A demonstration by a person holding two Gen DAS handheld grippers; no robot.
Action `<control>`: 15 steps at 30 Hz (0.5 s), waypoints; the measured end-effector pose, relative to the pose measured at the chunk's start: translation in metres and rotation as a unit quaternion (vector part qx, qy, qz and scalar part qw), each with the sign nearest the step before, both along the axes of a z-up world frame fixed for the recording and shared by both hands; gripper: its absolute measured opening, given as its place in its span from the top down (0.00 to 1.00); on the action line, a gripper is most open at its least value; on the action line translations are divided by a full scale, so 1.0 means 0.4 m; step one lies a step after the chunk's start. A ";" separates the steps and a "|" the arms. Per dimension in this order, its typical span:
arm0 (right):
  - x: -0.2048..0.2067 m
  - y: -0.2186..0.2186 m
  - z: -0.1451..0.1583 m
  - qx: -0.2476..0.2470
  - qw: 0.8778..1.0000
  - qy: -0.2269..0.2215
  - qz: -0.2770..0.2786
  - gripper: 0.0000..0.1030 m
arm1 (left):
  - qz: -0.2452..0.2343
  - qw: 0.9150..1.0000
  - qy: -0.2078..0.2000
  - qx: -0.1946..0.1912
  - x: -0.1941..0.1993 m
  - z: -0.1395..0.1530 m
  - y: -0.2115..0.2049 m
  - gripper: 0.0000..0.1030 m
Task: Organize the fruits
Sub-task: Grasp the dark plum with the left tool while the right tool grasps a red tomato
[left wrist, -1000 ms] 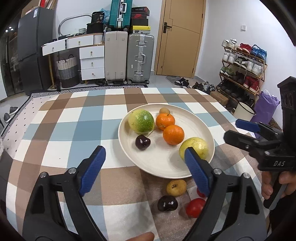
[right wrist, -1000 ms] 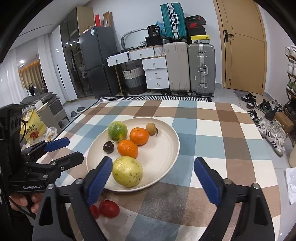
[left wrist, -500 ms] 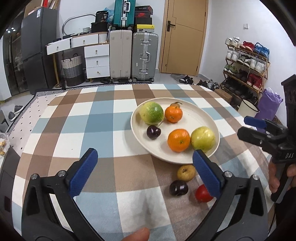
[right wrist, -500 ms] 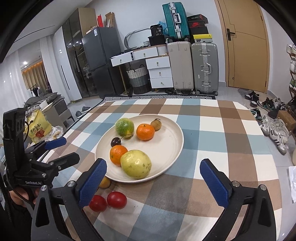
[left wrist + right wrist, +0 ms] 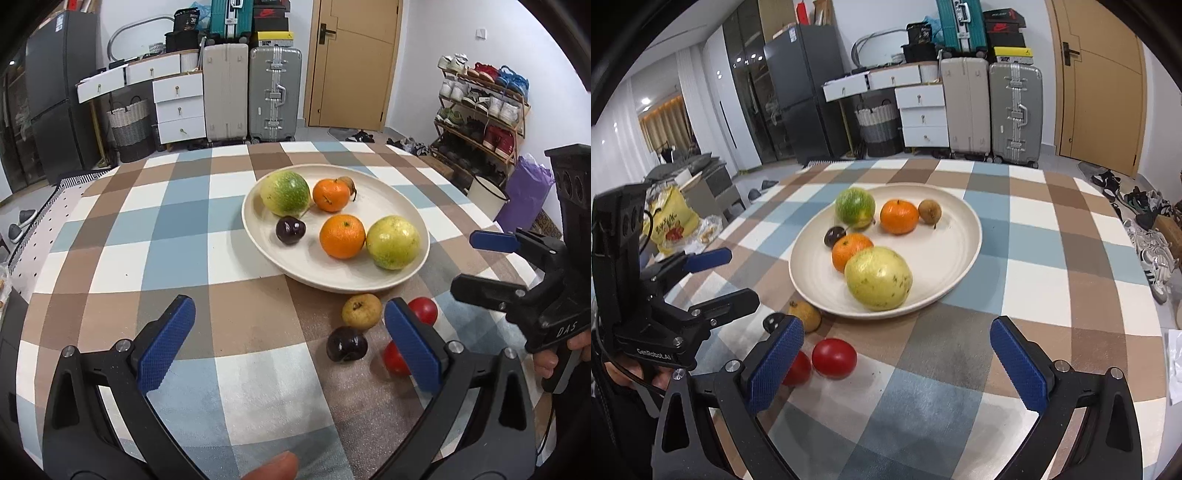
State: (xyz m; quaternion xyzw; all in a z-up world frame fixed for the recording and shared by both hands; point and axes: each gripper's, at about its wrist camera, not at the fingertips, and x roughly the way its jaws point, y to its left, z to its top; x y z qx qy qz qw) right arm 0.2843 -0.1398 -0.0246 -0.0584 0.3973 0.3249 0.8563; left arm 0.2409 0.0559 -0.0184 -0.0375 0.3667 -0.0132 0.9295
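Fruits lay in two groups on a checked cloth (image 5: 177, 236) w/ blue, brown and white squares. Group 1 sat in a round, shallow, matte cream plate (image 5: 258, 236): a green-yellow mottled fruit (image 5: 285, 192), two glossy oranges (image 5: 331, 195) (image 5: 342, 236), a smooth yellow-green guava (image 5: 393, 242), a dark cherry (image 5: 290, 230) and a small brown pear (image 5: 929, 211) at the far side. The near orange and guava were touching.

Group 2 lay on the cloth just beside the plate's near rim: a small yellow-brown pear (image 5: 361, 311), a dark glossy plum (image 5: 346, 343) and two round red tomatoes (image 5: 834, 358) (image 5: 798, 368), the latter pair touching or nearly so.

Left gripper (image 5: 288, 343) was wide open, empty, above the cloth; its right pad partly hid one tomato. Pads were flat, blue, w/ a knurled texture, on black plastic arms w/ metal rivets. Right gripper (image 5: 897, 362) was likewise wide open and empty, near the plate's near rim, its left pad overlapping the tomatoes in view. Each gripper appeared side-on in the other's cam.
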 end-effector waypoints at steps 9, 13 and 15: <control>-0.004 0.030 -0.044 -0.038 0.999 0.016 0.020 0.01 | -0.019 0.999 0.033 0.009 0.018 -0.034 -0.021 0.01; 0.000 0.033 -0.053 -0.041 0.999 0.024 0.024 0.01 | -0.020 0.999 0.046 0.006 0.024 -0.046 -0.016 0.01; -0.001 0.036 -0.055 -0.041 0.998 0.026 0.028 0.01 | -0.021 0.999 0.049 0.001 0.026 -0.047 -0.015 0.01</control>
